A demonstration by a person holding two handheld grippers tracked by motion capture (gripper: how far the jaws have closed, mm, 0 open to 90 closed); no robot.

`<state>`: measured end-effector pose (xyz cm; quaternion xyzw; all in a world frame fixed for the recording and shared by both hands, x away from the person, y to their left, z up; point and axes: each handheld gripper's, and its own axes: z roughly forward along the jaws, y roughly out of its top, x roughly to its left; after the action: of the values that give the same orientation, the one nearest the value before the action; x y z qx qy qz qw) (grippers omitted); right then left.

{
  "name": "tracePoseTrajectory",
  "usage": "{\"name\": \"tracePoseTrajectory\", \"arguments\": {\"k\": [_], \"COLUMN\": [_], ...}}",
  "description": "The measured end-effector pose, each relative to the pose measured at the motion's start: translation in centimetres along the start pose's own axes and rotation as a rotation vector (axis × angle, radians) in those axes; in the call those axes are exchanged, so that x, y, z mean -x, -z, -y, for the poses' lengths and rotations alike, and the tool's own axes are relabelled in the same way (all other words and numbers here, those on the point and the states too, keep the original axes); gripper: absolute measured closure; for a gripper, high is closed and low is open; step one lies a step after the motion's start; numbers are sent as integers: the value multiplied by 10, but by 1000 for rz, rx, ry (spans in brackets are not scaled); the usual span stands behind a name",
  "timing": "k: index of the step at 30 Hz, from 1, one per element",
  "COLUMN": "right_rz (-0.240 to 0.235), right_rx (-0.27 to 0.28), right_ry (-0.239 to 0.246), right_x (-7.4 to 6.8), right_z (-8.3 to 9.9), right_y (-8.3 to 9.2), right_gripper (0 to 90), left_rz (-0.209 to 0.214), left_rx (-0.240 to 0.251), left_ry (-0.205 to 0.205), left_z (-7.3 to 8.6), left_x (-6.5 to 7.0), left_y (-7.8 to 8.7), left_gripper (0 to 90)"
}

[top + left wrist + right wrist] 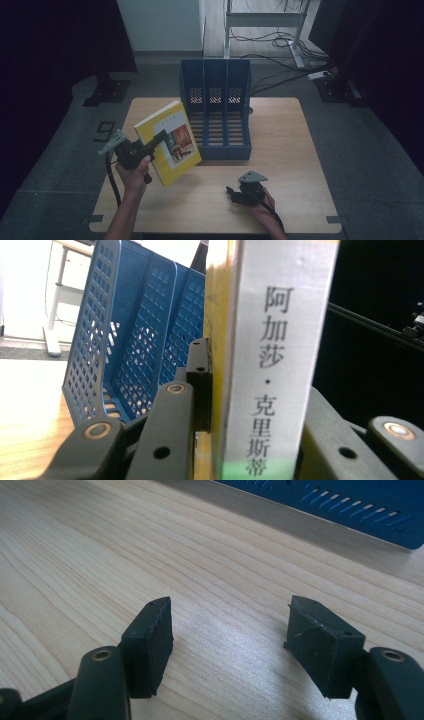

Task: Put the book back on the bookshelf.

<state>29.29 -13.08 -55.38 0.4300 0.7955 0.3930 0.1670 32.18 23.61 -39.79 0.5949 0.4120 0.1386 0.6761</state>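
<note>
step: carrying book to rack | left gripper [156, 142] clamps the book [170, 140] at its spine, held tilted above bench [280, 150], just left of rack [216, 107] | right gripper [234, 192] empty, jaws apart, resting on bench | next: I think book must turn upright and go into a slot

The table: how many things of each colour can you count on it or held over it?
Yellow: 1, the yellow paperback book, held in the left gripper.
Blue: 1, the blue plastic three-slot file rack.
Black: 2, the left gripper and the right gripper.
Total: 4.
</note>
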Motion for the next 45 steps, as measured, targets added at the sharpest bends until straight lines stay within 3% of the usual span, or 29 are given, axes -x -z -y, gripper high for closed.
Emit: {"name": "tracePoseTrajectory", "arguments": {"k": [29, 45], "right_rz": [10, 14], "right_rx": [-6, -7], "right_ry": [8, 14], "right_x": [-1, -2], "right_z": [0, 0], "right_y": [0, 0], "right_gripper": [341, 341], "left_rz": [-14, -44], "left_rx": [2, 8], "left_ry": [4, 7], "left_z": [-14, -21], "left_x": [-8, -16], "left_y": [-15, -24], "left_gripper": [754, 754]}}
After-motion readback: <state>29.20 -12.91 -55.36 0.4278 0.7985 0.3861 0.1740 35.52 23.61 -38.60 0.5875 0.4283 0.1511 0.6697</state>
